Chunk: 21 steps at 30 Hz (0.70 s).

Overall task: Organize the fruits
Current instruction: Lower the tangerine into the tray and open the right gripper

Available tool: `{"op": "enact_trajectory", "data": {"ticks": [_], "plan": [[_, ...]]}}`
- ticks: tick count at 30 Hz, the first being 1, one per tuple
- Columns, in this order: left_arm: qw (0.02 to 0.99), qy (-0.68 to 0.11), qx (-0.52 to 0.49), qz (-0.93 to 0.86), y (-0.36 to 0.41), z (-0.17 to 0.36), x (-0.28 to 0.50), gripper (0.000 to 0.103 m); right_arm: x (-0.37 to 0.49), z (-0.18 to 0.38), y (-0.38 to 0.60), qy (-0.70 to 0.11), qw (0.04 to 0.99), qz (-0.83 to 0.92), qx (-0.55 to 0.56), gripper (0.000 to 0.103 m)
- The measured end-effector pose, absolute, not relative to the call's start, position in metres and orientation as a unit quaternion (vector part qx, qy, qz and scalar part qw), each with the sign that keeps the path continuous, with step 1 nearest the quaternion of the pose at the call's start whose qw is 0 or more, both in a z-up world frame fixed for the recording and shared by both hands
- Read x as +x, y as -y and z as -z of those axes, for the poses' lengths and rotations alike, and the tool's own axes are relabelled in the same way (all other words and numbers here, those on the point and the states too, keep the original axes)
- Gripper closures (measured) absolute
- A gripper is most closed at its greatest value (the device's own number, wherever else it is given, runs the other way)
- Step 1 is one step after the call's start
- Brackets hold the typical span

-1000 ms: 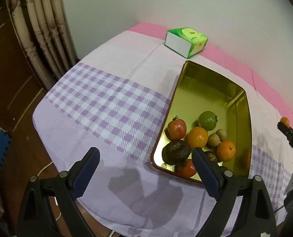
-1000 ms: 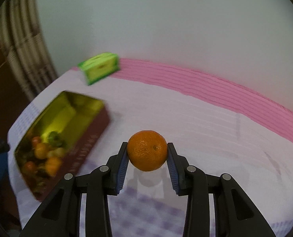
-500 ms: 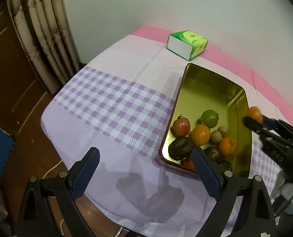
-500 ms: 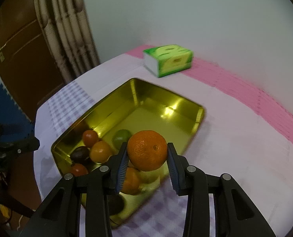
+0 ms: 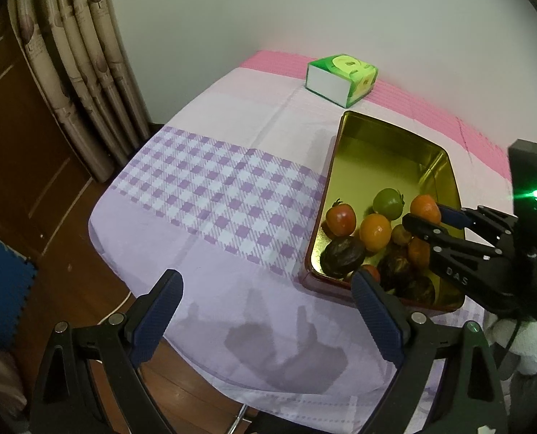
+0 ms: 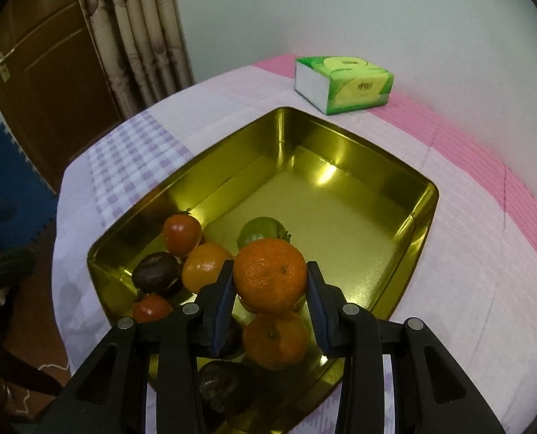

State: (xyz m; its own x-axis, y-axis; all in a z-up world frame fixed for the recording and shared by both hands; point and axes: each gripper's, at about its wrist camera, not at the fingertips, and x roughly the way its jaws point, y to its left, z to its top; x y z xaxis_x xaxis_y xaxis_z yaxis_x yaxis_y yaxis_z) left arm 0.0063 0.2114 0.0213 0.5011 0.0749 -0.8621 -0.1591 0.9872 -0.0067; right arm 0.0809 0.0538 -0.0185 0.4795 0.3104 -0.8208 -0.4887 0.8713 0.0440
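Note:
A gold metal tin (image 6: 422,195) (image 5: 340,152) sits on the clothed table with several fruits piled at its near end: red tomatoes (image 6: 181,233), a green tomato (image 6: 259,228), oranges (image 6: 203,267) and dark fruits (image 6: 156,275). My right gripper (image 6: 270,289) is shut on an orange tangerine (image 6: 270,275) and holds it above the fruit pile inside the tin. In the left wrist view the right gripper (image 5: 427,215) reaches in from the right, with the tangerine (image 5: 425,208) at its tip. My left gripper (image 5: 266,311) hangs open above the table's near edge, nothing between its fingers.
A green and white tissue box (image 6: 342,83) (image 5: 340,77) stands behind the tin, near the wall. The tin's far half is bare. The cloth has a purple checked band (image 5: 218,188) left of the tin. Curtains (image 5: 84,72) and a wooden door stand at the left.
My right gripper has carried the tangerine leftward from over the bare cloth to above the fruit pile in the tin, and a little lower. The left gripper has drifted slightly back and stayed open.

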Motion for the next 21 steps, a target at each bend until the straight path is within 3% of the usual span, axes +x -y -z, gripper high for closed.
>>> {"op": "enact_trajectory", "data": {"ticks": [14,16,18,21], "plan": [[0.868,-0.489,-0.024,-0.08,-0.2067,-0.0196,0.0043,0.01,0.0862,0.0294,-0.0558,-0.463,0.854,-0.218,-0.095,0.062],[0.868,-0.489,-0.024,-0.081,-0.2064,-0.0192,0.0042,0.01,0.0858,0.0288,-0.0551,-0.463,0.854,-0.22,-0.087,0.055],[0.869,-0.488,-0.022,-0.082,-0.206,-0.0191,0.004,0.01,0.0841,0.027,-0.0553,-0.46,0.856,-0.219,-0.087,0.038],[0.869,-0.487,-0.018,-0.081,-0.2037,-0.0178,0.0035,0.01,0.0799,0.0208,-0.056,-0.448,0.862,-0.221,-0.088,0.034]]}}
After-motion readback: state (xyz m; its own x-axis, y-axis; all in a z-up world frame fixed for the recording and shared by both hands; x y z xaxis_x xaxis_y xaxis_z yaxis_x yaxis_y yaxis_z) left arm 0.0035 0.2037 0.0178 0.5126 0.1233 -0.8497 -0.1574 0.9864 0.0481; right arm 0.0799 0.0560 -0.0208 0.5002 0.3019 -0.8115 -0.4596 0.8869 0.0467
